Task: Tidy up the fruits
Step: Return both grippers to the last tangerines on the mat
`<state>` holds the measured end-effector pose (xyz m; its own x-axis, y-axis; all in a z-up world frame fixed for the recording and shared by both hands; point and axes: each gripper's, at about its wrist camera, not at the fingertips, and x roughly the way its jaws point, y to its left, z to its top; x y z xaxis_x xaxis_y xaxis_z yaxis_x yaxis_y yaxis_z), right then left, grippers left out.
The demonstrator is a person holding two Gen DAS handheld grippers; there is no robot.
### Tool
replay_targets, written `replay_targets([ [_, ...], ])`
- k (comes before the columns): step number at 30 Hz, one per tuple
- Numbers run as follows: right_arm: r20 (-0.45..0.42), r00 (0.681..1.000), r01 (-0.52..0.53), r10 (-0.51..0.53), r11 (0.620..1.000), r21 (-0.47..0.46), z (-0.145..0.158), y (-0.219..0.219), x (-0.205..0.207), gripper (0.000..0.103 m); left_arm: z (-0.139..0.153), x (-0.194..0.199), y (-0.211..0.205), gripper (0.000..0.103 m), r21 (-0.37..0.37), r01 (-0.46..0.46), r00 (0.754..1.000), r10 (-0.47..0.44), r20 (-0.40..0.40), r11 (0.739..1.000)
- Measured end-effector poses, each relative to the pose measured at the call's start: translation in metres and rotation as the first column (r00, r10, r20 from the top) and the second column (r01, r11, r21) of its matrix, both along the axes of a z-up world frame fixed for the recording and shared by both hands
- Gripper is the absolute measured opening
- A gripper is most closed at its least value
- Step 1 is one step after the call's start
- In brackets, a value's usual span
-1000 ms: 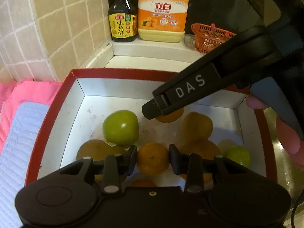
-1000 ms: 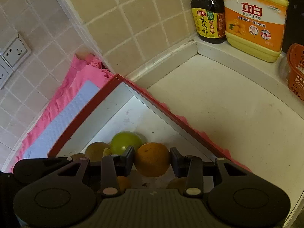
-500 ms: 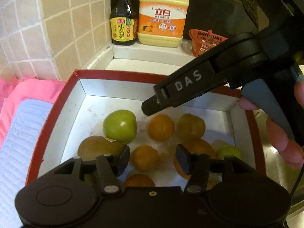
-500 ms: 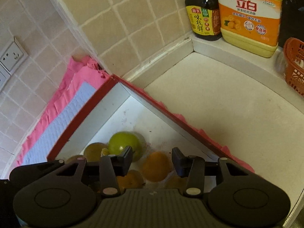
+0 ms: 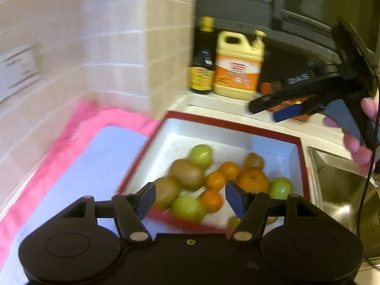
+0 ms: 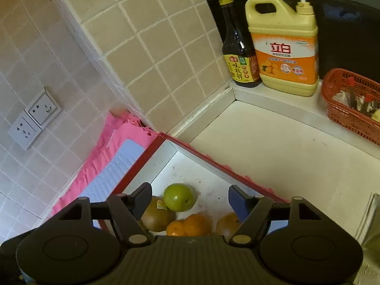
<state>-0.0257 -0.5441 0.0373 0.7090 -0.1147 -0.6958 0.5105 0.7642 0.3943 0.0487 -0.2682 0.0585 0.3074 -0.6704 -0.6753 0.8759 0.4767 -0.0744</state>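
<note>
A kitchen counter corner fills both views, with a red-rimmed white box [image 5: 237,126] at lower centre of the left wrist view holding all the fruit that can be seen. Beside it, at left of frame, lies a pink-edged pale blue mat [image 5: 95,166], bare of fruit. A steel sink [image 5: 337,185] sits at the right edge.

At the top of the right wrist view stand a yellow detergent jug [image 6: 285,47] and a dark sauce bottle [image 6: 237,54], with an orange plastic basket [image 6: 351,104] at the right edge; its contents are too small to name.

Inside the box, in the blurred left wrist view, are green apples [image 5: 201,155], brownish kiwi-like fruits [image 5: 187,173] and oranges [image 5: 253,179], lying mixed and touching one another.

The left gripper [image 5: 190,198] hangs above the near rim of the box, its fingers spread wide and holding nothing. The right gripper [image 6: 190,200], seen from its own camera above the box's far corner, is likewise spread and empty; in the left wrist view it appears at upper right, raised well above the box.

Judging by the jumbled kinds, sorting looks barely advanced: the fruit appears gathered in one container, but no grouping by type is visible, and neither gripper has taken a piece.
</note>
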Motion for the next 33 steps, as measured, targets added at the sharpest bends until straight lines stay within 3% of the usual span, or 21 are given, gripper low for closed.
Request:
replay_targets([
  [4,0.036,0.999,-0.015,0.017,0.999,-0.034,0.021,0.018,-0.002,0.074,0.006,0.008,0.066,0.078,0.007,-0.136,0.991,0.136,0.02,0.991],
  [8,0.074,0.994,-0.082,0.084,0.996,-0.038,0.036,0.048,0.009,0.076,0.011,0.017,0.128,0.078,0.014,-0.293,0.956,0.293,0.021,0.956],
  [11,0.109,0.987,-0.112,0.115,0.993,-0.035,0.045,0.07,0.019,0.073,0.016,0.02,0.178,0.08,0.013,-0.422,0.906,0.422,0.018,0.906],
  [17,0.127,0.967,-0.216,0.22,0.975,-0.048,0.06,0.121,0.051,0.073,0.023,0.018,0.26,0.08,0.01,-0.621,0.783,0.62,0.057,0.784],
  [22,0.109,0.937,-0.323,0.332,0.941,-0.098,0.064,0.17,0.083,0.068,0.019,0.026,0.297,0.08,0.008,-0.695,0.719,0.694,0.037,0.719],
  [27,0.047,0.915,-0.392,0.401,0.91,-0.132,0.06,0.213,0.114,0.068,0.011,0.042,0.309,0.081,0.016,-0.707,0.707,0.706,0.033,0.707],
  [29,0.002,0.912,-0.405,0.41,0.902,-0.15,0.054,0.225,0.126,0.074,0.003,0.049,0.313,0.082,0.03,-0.707,0.707,0.706,0.033,0.707],
  [33,-0.075,0.887,-0.462,0.457,0.879,-0.119,0.024,0.249,0.152,0.078,-0.023,0.071,0.315,0.082,0.068,-0.696,0.715,0.698,-0.036,0.715],
])
